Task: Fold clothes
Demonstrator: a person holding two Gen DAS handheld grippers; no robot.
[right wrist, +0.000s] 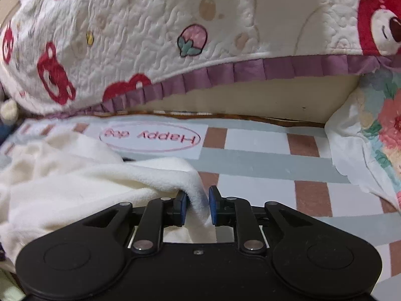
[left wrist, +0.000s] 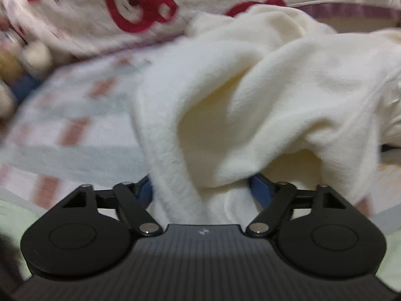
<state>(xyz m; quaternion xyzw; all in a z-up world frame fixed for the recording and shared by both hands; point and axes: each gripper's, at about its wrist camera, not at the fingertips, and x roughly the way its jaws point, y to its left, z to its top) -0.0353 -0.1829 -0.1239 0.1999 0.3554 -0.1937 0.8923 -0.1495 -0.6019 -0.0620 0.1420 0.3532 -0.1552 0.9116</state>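
While both of my wrist cameras look down at the bed, I see the cream-white fleece garment (left wrist: pixel 250 105) heaped in soft, thick folds on the checked sheet (right wrist: pixel 263 155) of pale blue, white and brick-red squares. My left hand-held gripper (left wrist: pixel 200 190) stands wide, its blue pads (left wrist: pixel 259 190) apart, and a fuzzy fold of the garment drapes down between them; I cannot tell whether it touches either pad. My right hand-held gripper (right wrist: pixel 198 205) is narrow but not clamped: the garment's rolled edge (right wrist: pixel 198 195) lies between its blue pads, against the left one, with a slim gap at the right one. Behind, a quilted cream cover (right wrist: pixel 150 37) with red bears and a pleated purple trim overhangs the sheet. A floral cloth (right wrist: pixel 376 138) lies at the right.
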